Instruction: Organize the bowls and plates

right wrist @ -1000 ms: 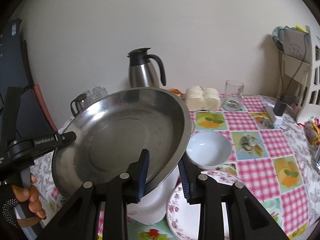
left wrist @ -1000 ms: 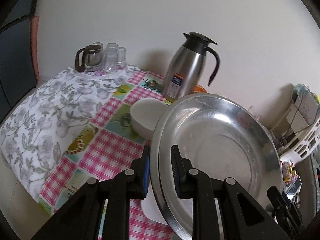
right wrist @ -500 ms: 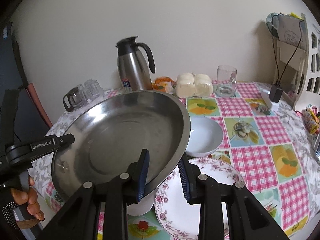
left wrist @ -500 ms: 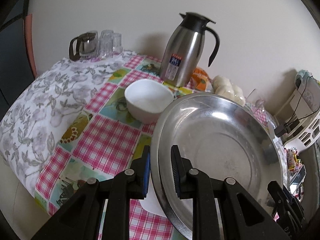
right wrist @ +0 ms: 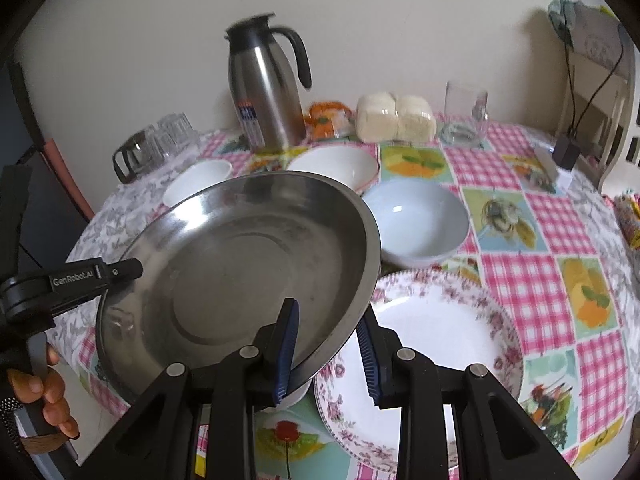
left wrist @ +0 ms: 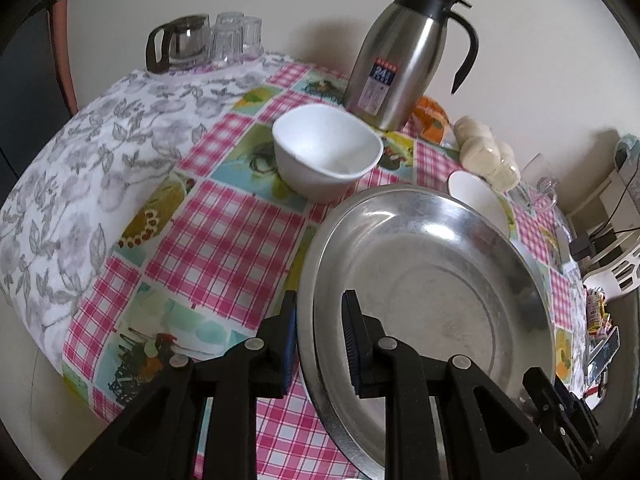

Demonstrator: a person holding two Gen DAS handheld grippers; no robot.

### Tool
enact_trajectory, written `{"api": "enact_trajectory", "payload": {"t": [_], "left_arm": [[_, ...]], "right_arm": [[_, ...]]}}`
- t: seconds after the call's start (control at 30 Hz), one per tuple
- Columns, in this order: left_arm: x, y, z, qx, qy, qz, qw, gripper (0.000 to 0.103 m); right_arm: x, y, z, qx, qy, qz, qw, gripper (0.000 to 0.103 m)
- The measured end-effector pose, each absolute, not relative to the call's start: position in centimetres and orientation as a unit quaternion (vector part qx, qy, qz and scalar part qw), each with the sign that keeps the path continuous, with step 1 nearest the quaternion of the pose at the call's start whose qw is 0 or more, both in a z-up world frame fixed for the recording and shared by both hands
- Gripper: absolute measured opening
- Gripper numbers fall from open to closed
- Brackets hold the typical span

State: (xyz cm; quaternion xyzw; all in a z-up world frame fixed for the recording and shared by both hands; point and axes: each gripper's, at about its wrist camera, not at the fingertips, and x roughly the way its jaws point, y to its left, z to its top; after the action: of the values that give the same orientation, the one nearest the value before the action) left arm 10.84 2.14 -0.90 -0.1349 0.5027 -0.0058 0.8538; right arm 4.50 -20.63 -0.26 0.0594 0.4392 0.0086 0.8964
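1. Left wrist view, nearest first: our left gripper [left wrist: 320,344] is clamped on the rim of the steel plate [left wrist: 432,288], one finger outside the rim and one inside, at about 6 o'clock of the dish.
2. In the right wrist view our right gripper [right wrist: 326,350] pinches the opposite edge of the same steel plate [right wrist: 240,280], so we carry it between both tools, tilted, above the checked tablecloth [right wrist: 540,280]. The left gripper [right wrist: 132,270] shows at 9 o'clock on the rim, with the hand [right wrist: 48,392] that holds it lower left.
3. Against a second ago, both views look down more steeply and the table fills more of each picture: we have brought the plate lower, and the grip is unchanged.
4. Just beneath the plate's near edge a white cup-like piece [right wrist: 296,394] peeks out; just beside it, at 3 o'clock, lies the floral plate [right wrist: 440,340].
5. Farther off, at 1 o'clock, sits the pale blue bowl [right wrist: 416,220], then two white bowls [right wrist: 332,166] and the thermos [right wrist: 264,92] at 12 o'clock.
6. We judge we are setting the steel plate down to start a stack; the piece beneath could tip it.
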Motion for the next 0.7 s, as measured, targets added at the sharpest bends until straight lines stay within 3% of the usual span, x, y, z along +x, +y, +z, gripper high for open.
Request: {"api": "enact_trajectory", "payload": {"t": [0.7], "left_arm": [[11.9, 2.4, -3.3, -0.131, 0.537, 0.011, 0.833, 0.022]], "right_arm": [[5.7, -19.7, -3.1, 0.034, 0.488, 0.000, 0.872, 0.032]]}}
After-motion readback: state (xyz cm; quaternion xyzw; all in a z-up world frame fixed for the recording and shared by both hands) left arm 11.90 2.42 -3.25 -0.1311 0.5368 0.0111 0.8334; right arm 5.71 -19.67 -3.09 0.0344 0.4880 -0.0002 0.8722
